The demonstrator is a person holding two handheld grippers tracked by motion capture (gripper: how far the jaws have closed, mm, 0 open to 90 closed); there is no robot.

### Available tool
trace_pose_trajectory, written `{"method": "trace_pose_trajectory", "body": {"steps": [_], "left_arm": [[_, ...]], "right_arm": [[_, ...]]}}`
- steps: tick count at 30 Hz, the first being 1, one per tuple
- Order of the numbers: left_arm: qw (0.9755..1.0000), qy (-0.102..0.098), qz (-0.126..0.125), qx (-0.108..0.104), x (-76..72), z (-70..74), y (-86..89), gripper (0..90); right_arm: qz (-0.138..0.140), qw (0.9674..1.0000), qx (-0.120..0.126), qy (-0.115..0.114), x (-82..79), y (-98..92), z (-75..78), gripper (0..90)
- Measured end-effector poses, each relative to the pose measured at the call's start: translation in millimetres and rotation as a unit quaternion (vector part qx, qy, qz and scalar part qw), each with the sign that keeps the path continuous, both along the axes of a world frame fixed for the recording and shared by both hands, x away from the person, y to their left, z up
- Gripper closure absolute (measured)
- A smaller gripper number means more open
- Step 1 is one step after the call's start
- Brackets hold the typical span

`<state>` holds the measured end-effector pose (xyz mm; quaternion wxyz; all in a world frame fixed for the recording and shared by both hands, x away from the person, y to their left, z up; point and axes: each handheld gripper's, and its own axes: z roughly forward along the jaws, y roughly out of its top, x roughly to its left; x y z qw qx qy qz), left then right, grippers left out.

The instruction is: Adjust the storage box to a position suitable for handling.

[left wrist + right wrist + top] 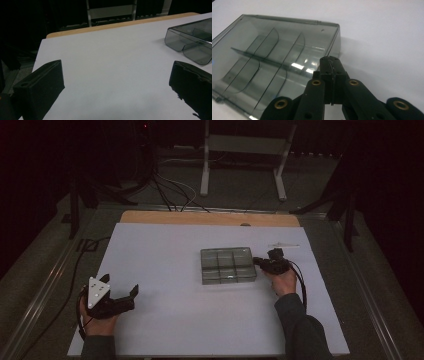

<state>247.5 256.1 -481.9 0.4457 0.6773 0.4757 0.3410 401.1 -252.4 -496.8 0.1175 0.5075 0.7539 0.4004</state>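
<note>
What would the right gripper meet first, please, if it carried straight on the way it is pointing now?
Most likely the clear compartment box: the shut right gripper points at the box's near side wall, with its tips right at the edge. Whether they already touch is unclear.

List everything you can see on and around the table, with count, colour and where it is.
Compartment box: one, clear smoky grey plastic, six compartments, right of the table's middle.
Thin pale stick-like item: one, whitish, beyond the box near the right edge; too small to identify.
Table: one, white top with a wooden strip at the far edge.
Metal stand: one, pale grey, on the floor behind the table.
Cables: several, dark and pale, on the floor behind the table.
Left gripper: one, black with a grey plate, near left corner, jaws open.
Right gripper: one, black, jaws shut, at the box's right side.
</note>
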Motion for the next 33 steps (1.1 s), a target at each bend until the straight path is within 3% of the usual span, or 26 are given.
{"method": "trace_pose_trajectory", "body": {"steps": [19, 24, 33], "left_arm": [[1.0, 0.001, 0.0, 0.001, -1.2, -0.8, -1.0, 1.3], [1.0, 0.001, -0.003, 0.004, -1.9, -0.4, -3.2, 1.3], [0.9999, 0.002, -0.01, 0.005, -1.6, -1.4, -7.4, 1.3]], "right_arm": [[0.045, 0.999, 0.005, 0.005, -38.6, 28.1, 8.3, 89.9], [0.055, 0.9985, 0.002, -0.002, -41.2, 39.2, 9.2, 89.9], [0.04, 0.9991, 0.009, 0.001, -34.8, 45.5, 6.0, 90.0]]}}
